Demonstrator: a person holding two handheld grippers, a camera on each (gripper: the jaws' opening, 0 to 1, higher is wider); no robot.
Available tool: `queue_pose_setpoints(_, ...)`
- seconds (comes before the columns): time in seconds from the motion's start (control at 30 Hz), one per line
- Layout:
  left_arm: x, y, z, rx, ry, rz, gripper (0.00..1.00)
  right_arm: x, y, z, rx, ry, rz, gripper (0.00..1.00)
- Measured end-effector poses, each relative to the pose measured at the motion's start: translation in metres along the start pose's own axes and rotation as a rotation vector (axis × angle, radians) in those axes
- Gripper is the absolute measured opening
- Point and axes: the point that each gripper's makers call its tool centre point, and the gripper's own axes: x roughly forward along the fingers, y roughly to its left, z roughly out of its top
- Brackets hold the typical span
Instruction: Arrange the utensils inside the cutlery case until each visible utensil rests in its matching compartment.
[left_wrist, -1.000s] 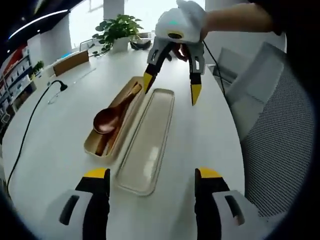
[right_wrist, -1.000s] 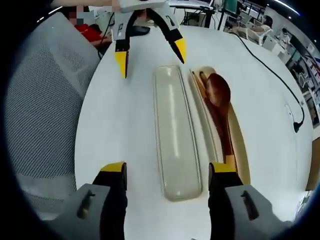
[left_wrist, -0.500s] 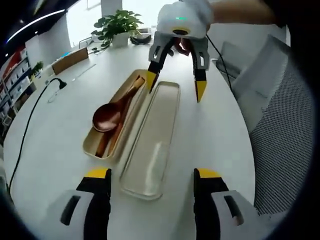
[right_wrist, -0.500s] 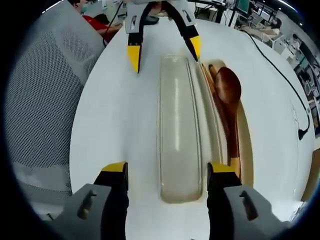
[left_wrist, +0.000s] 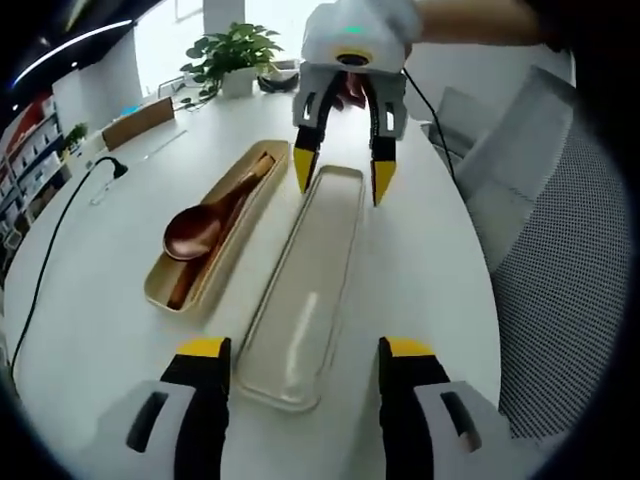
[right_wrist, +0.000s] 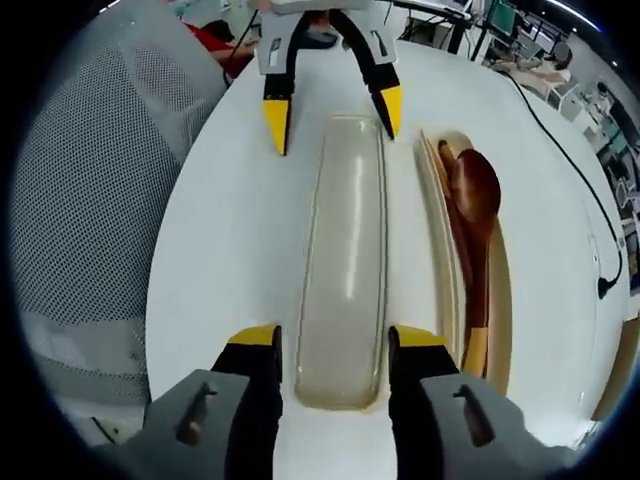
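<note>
The cutlery case (left_wrist: 205, 240) is a long, narrow tan tray with rounded ends, and it lies open on the white counter (left_wrist: 110, 270). Inside it rests a dark wooden spoon (left_wrist: 195, 228) on top of other brown sticks, maybe chopsticks, but I cannot tell for sure. Just beside the case, parallel to it, lies the lid (left_wrist: 305, 275), pale and half transparent, with the same long shape.

The left gripper (left_wrist: 298, 352) has its yellow-tipped fingers spread on both sides of the near end of the lid. The right gripper (left_wrist: 338, 172) stands at the far end of the lid, its fingers also spread around that end.

The left gripper view shows a potted plant (left_wrist: 232, 55) beyond the case and a black cable (left_wrist: 60, 235). The right gripper view shows a grey mesh chair (right_wrist: 85, 190) beside the counter.

In the right gripper view the spoon bowl lies at the end of the case (right_wrist: 480, 270) that is far from the right gripper.
</note>
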Motion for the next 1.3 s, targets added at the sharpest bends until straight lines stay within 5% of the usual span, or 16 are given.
queue_pose_setpoints(0.3, -0.023, 0.012, 0.006, 0.121, -0.028, 0.128, 0.65, 0.0, 0.009, 0.003, -0.012, 0.015, 0.004, 0.34)
queue_pose_setpoints(0.4, -0.037, 0.023, 0.014, 0.223, -0.063, 0.233, 0.63, -0.001, 0.016, 0.004, 0.093, -0.011, 0.041, 0.34)
queue_pose_setpoints(0.5, -0.044, 0.022, 0.015, 0.224, -0.073, 0.248, 0.64, -0.003, 0.019, 0.004, 0.147, -0.017, 0.065, 0.33)
queue_pose_setpoints(0.67, -0.042, 0.012, 0.011, 0.349, -0.032, 0.228, 0.63, -0.012, 0.025, 0.011, 0.309, -0.088, 0.13, 0.33)
queue_pose_setpoints(0.97, -0.033, 0.01, 0.008, 0.381, -0.001, 0.231, 0.56, -0.018, 0.049, 0.027, 0.512, -0.182, 0.293, 0.34)
queue_pose_setpoints(1.3, -0.023, 0.006, 0.003, 0.395, 0.057, 0.18, 0.23, -0.02, 0.066, 0.044, 0.617, -0.269, 0.388, 0.34)
